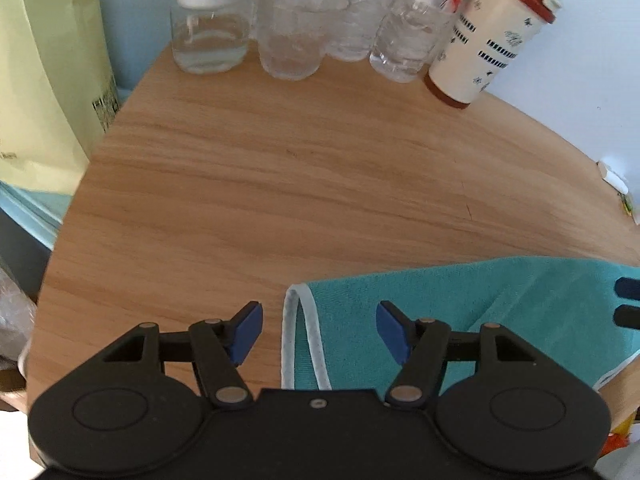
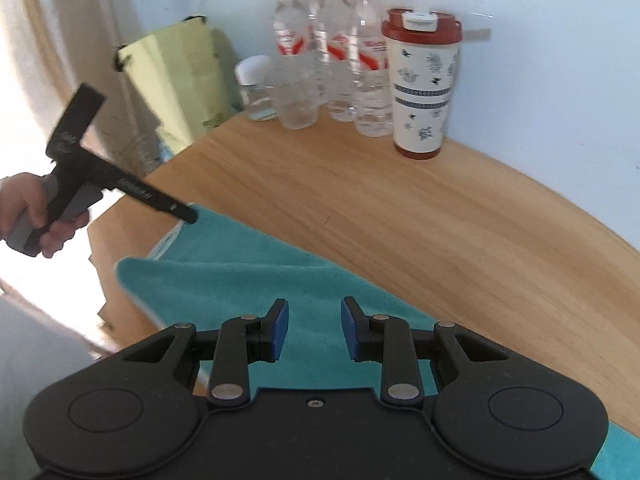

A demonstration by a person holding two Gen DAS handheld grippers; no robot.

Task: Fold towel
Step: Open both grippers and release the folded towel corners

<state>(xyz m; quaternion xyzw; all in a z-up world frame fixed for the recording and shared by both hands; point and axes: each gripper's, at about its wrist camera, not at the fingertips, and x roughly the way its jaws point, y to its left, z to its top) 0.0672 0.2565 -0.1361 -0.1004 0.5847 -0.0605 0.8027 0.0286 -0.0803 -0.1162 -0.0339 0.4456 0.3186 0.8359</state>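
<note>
A teal towel (image 1: 460,312) with a pale trimmed edge lies flat on the wooden table (image 1: 280,184). My left gripper (image 1: 320,330) points steeply down over the towel's left corner. The folded trim sits between its wide-open blue pads (image 1: 248,334), and neither pad touches it. In the right wrist view a hand holds that left gripper (image 2: 188,214) at the towel's far corner. My right gripper (image 2: 315,330) hovers over the middle of the towel (image 2: 248,280). Its jaws stand apart with a narrower gap and nothing between them. Its dark pads (image 1: 629,300) show at the right edge of the left wrist view.
Along the wall at the back stand a white-lidded jar (image 1: 210,20), a clear glass (image 1: 290,40), several water bottles (image 2: 332,64) and a red-lidded patterned tumbler (image 2: 422,84). A pale green paper bag (image 2: 176,76) stands beyond the table's left edge.
</note>
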